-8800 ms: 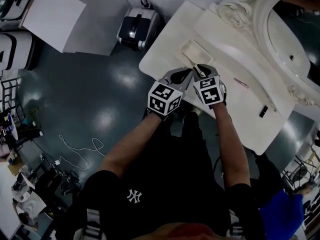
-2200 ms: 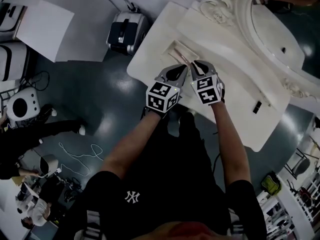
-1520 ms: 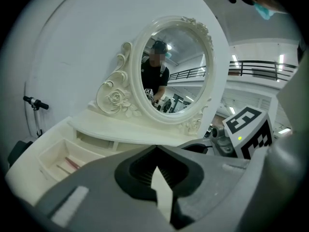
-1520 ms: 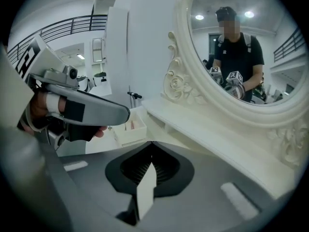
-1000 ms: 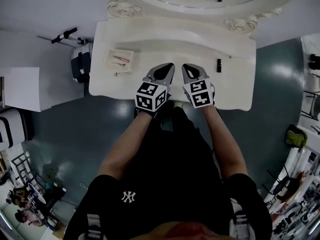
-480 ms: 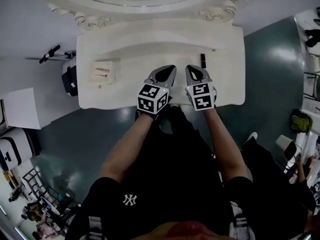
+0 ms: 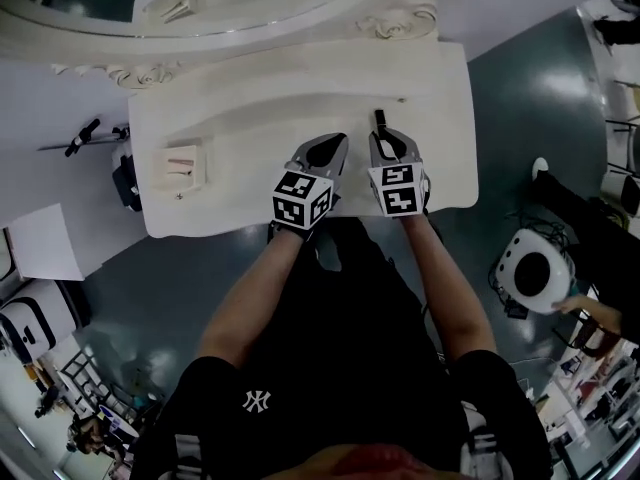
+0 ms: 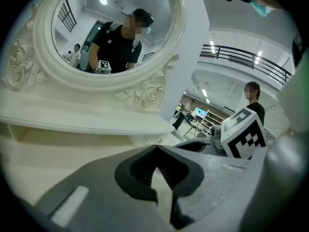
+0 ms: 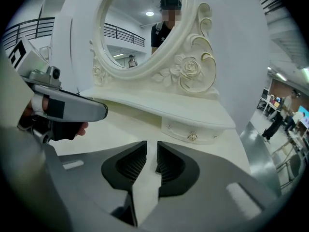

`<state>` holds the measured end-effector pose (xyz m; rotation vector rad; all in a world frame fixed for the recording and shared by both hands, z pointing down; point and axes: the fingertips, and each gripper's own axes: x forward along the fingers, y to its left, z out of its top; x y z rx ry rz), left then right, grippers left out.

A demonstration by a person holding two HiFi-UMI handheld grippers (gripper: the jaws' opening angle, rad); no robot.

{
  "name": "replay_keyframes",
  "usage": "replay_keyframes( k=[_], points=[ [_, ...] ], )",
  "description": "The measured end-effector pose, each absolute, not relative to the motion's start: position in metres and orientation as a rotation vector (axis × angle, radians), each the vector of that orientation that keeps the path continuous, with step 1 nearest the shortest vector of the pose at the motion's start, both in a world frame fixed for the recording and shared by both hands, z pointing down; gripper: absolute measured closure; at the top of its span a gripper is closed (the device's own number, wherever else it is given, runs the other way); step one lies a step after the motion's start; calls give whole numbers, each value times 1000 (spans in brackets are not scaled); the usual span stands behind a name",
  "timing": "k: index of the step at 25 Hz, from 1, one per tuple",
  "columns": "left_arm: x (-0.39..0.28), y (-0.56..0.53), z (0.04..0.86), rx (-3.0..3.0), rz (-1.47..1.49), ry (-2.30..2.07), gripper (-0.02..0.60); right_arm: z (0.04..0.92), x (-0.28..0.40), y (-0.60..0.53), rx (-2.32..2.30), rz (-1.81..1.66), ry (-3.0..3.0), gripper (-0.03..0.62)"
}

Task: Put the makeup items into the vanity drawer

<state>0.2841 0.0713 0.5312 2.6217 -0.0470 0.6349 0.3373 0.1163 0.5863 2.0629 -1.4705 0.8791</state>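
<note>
In the head view a slim black makeup item (image 7: 379, 120) lies on the white vanity top (image 7: 250, 118), just beyond the tips of my right gripper (image 7: 386, 138). That gripper (image 9: 152, 143) has just been opening: a narrow gap shows between its pads, with only bare tabletop in it. My left gripper (image 7: 334, 140) hovers beside it over the table's front. Its tips (image 8: 155, 148) meet, shut on nothing. Far left on the vanity, an open drawer (image 7: 185, 165) holds pinkish items.
The oval mirror (image 7: 200, 8) and its raised shelf (image 9: 159, 108) stand behind the hands. A small closed drawer with a gold knob (image 9: 192, 137) sits under the shelf at right. On the floor at right are a round white device (image 7: 533, 271) and a bystander.
Both grippers have moved right along the vanity, away from the open drawer. The black item, a little way off before, now lies at the right gripper's tips.
</note>
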Motion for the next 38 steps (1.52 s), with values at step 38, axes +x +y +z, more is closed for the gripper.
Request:
replay_keyframes(
  k=[38],
  points=[
    [289,65,553,2569,680,-160,581,635,359,108,1947,1091,-1504,473]
  ],
)
